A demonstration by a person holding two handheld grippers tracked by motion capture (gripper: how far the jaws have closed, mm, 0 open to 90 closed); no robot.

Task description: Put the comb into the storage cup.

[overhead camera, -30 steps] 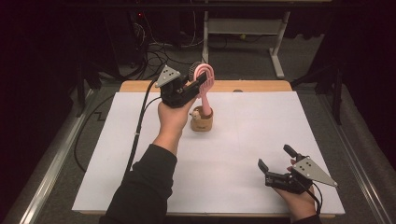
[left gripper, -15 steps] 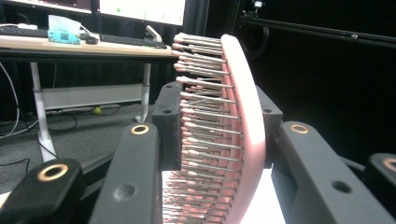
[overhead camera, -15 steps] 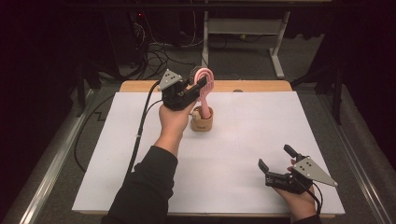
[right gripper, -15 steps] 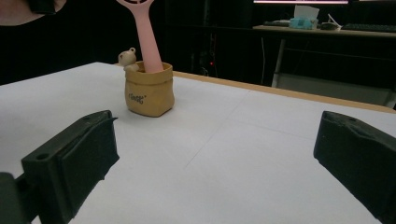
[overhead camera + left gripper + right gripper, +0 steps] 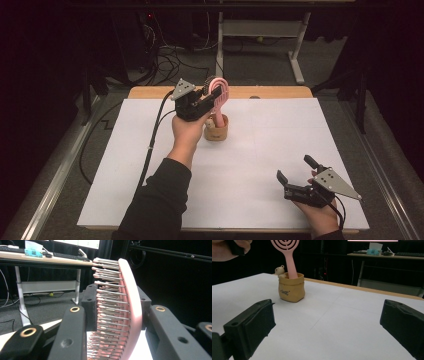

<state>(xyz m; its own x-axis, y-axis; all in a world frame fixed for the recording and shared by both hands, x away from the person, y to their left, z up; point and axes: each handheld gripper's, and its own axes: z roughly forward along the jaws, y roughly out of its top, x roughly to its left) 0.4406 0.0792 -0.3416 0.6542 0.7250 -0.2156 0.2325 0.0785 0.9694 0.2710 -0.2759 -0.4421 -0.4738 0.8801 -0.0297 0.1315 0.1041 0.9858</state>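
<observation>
Left claw point(image 5: 212, 98), upper middle of the high view, clamped on the head of the pink hairbrush point(image 5: 218, 95); in the left gripper view, pads pressing the brush head from both sides, bristles point(image 5: 107, 315) facing frame left. Long axis of the brush near upright, leaning slightly, handle running down into the small tan pot point(image 5: 216, 131) directly below the claw. Handle end hidden inside the pot, so depth of seating impossible to tell. Pot standing on the white worktop point(image 5: 260, 165), toward its far middle. Right claw point(image 5: 296, 175) at lower right, jaws spread wide, holding nothing, well apart from pot and brush. Left hand plainly the nearer. Probable coming move: straight along the handle's axis, down or up.
</observation>
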